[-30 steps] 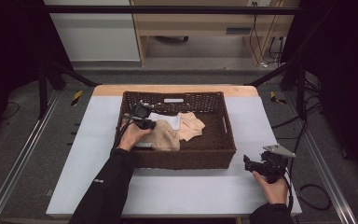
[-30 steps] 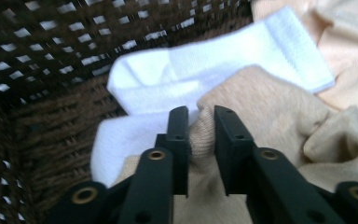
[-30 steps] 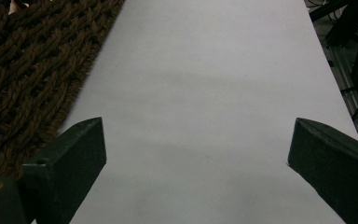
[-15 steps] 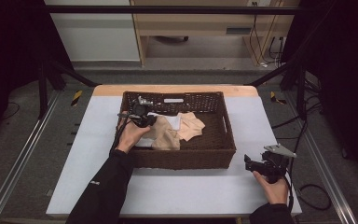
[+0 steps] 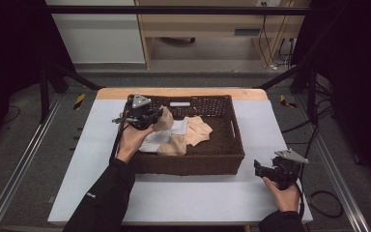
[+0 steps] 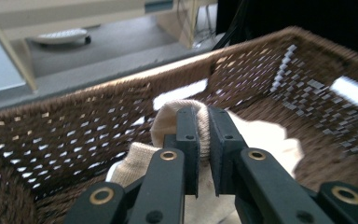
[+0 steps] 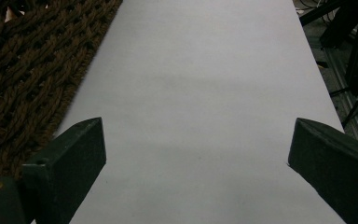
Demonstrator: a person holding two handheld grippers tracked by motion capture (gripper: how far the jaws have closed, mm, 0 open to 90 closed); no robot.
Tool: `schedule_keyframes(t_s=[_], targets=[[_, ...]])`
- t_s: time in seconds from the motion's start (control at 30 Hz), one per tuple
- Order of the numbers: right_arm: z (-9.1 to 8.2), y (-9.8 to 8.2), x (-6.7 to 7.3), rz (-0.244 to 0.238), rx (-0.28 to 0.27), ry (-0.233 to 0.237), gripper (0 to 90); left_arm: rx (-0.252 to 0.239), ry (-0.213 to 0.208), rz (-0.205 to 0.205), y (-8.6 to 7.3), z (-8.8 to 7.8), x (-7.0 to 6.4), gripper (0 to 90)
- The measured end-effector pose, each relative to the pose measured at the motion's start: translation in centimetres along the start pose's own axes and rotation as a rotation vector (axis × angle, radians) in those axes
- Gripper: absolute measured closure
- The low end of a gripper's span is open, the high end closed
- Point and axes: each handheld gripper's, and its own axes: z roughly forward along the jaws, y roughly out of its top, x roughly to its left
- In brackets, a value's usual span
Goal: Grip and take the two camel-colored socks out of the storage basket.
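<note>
Tabletop (image 5: pixel 183 193), pale grey-white with a wooden strip along its far edge, carries a dark brown woven basket (image 5: pixel 193 162) that sits toward the far edge, slightly left of centre. Inside the basket lie several pieces of cloth: a white cloth (image 5: pixel 166 135) spread over the floor of its left half, and beige socks (image 5: pixel 195 130) bunched near the middle. The left tongs (image 5: pixel 157 116), held in the person's left hand (image 5: pixel 133 140), hang above the far-left corner of the basket and are clenched on one beige sock (image 6: pixel 179 116); the left gripper view shows its ribbed fabric pinched between the two black jaws, which have just been closing on it, with the sock lifted off the cloth pile and the basket's inner wall behind it. The right tongs (image 5: pixel 257 166), held in the person's right hand (image 5: pixel 285 193), rest low near the near-right corner of the tabletop, just beside the basket's right end; their jaws stand wide apart, released, with bare tabletop between them.
</note>
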Motion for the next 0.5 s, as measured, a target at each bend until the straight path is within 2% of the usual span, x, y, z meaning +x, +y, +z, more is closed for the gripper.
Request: schedule_keyframes(t_s=[0.07, 0.33, 0.37, 0.5], targets=[[0.0, 0.0, 0.0, -0.001, 0.000, 0.000, 4.3, -0.041, -0.014, -0.009, 0.4, -1.2, -0.3, 82.8], [-0.1, 0.0, 0.0, 0.000, -0.001, -0.002, 4.3, -0.105, -0.032, -0.019, 1.0, -3.7, -1.0, 82.8], [-0.1, 0.0, 0.0, -0.001, -0.003, -0.004, 4.3, -0.126, -0.041, -0.013, 1.1, -4.4, -1.4, 82.8], [-0.2, 0.0, 0.0, 0.000, -0.004, -0.004, 4.3, -0.147, -0.062, 0.008, 1.4, -5.5, -2.0, 82.8]])
